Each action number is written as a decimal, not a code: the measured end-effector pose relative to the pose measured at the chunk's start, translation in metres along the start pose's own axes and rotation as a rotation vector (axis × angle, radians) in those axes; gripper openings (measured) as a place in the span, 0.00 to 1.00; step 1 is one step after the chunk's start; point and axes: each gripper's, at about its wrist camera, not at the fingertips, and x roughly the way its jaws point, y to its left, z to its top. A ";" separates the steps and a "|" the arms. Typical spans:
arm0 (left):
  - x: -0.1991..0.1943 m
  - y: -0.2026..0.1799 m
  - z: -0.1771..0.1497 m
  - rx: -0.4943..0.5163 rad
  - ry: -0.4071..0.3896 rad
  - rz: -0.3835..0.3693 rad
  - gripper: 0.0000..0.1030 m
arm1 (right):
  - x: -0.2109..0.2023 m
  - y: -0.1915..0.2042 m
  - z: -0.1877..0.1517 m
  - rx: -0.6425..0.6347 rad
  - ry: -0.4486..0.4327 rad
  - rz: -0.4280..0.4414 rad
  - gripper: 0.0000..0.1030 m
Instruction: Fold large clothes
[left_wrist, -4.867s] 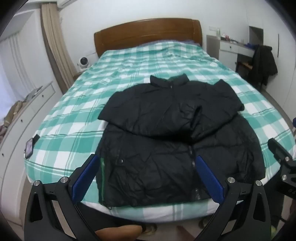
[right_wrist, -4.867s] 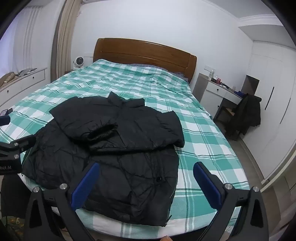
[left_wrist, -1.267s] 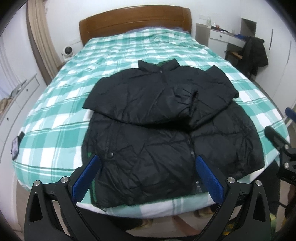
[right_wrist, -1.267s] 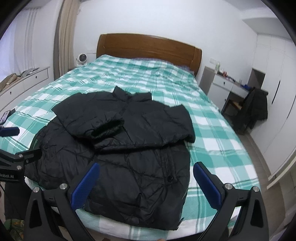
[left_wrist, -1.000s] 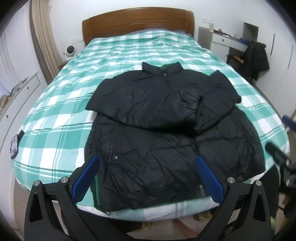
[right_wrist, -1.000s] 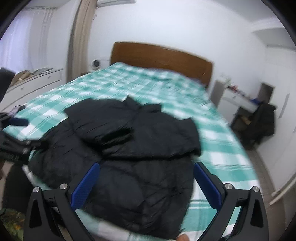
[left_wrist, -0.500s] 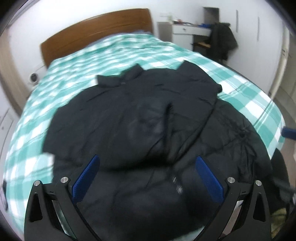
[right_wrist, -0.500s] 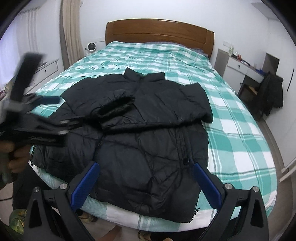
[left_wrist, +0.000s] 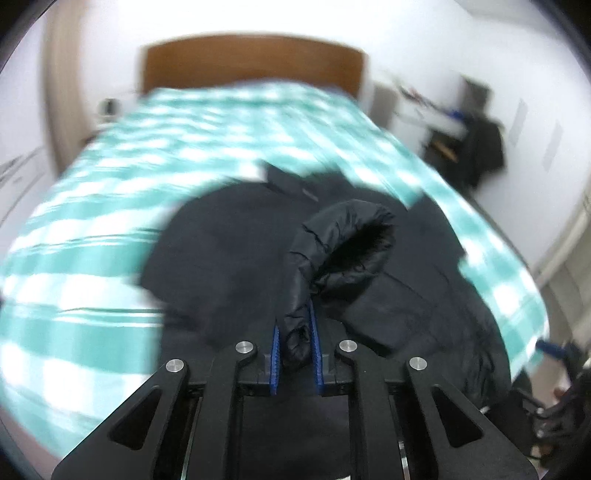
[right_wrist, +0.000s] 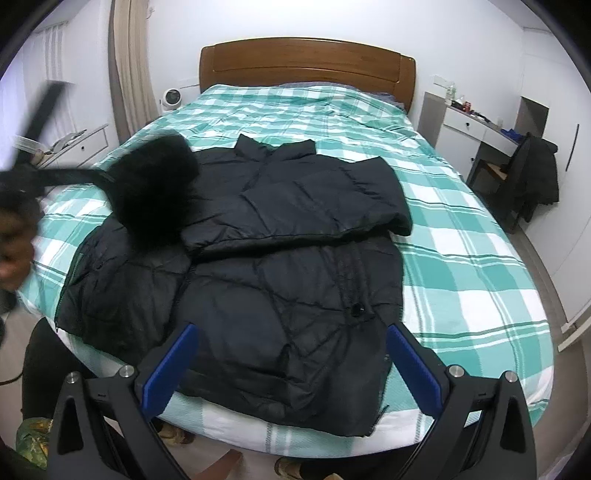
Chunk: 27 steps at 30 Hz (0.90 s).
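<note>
Black puffer jacket on checked bed, left tongs closing, pinching its sleeve cuff, right tongs spread, empty

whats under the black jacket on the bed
The green checked bedspread shows all around the black jacket, which lies directly on it. Anything beneath the jacket is hidden.

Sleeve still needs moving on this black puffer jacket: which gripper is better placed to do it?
Left. The left gripper is closing, its blue pads pinching the sleeve cuff above the black puffer jacket. The right gripper hangs open and empty over the hem.
</note>
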 end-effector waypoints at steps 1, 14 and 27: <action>-0.019 0.020 0.002 -0.034 -0.029 0.036 0.11 | 0.000 0.002 0.002 -0.005 -0.005 0.009 1.00; -0.147 0.199 -0.041 -0.352 -0.170 0.652 0.68 | 0.054 0.053 0.062 -0.332 -0.108 0.085 1.00; -0.100 0.138 -0.092 -0.406 -0.062 0.366 0.75 | 0.146 0.070 0.086 -0.384 0.049 0.187 0.32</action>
